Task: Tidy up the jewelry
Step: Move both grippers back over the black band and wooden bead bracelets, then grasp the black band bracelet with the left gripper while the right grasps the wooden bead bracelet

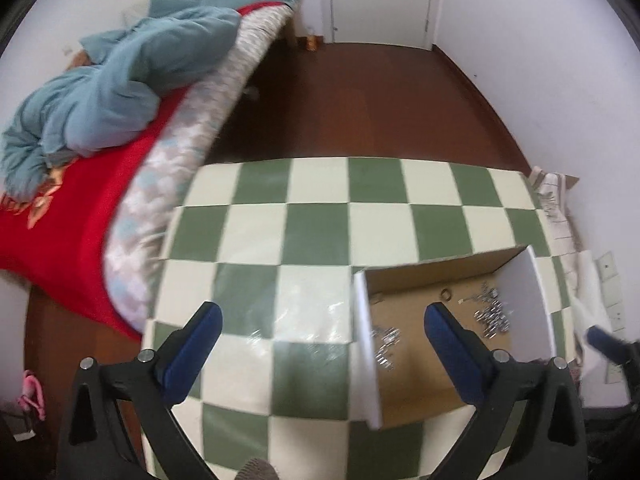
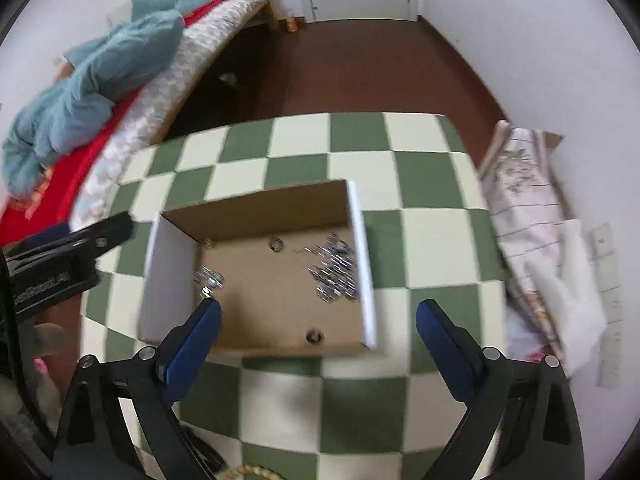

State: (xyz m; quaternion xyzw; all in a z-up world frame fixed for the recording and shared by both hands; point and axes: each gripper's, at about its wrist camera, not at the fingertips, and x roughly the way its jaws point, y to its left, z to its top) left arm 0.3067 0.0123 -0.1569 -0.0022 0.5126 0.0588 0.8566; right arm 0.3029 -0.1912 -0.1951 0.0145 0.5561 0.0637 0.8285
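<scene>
- Motion blur smears the silvery jewelry pieces [image 2: 334, 266]; individual types are hard to make out, apart from two dark rings.
- They lie in the shallow brown cardboard box with white side walls [image 2: 362, 264], ahead between the right gripper's [image 2: 318, 314] spread, empty jaws.
- The left gripper [image 1: 320, 318] is likewise released, its right jaw over the box.
- The green-and-cream checkered tabletop [image 1: 316, 232] stands on brown flooring beside a red-covered bed [image 1: 84, 216].

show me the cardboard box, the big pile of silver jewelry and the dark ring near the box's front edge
cardboard box [image 2: 272, 292]: right wrist view, bare floor
silver jewelry pile [image 2: 334, 270]: right wrist view, pile's middle
dark ring [image 2: 314, 336]: right wrist view, on the ring
</scene>
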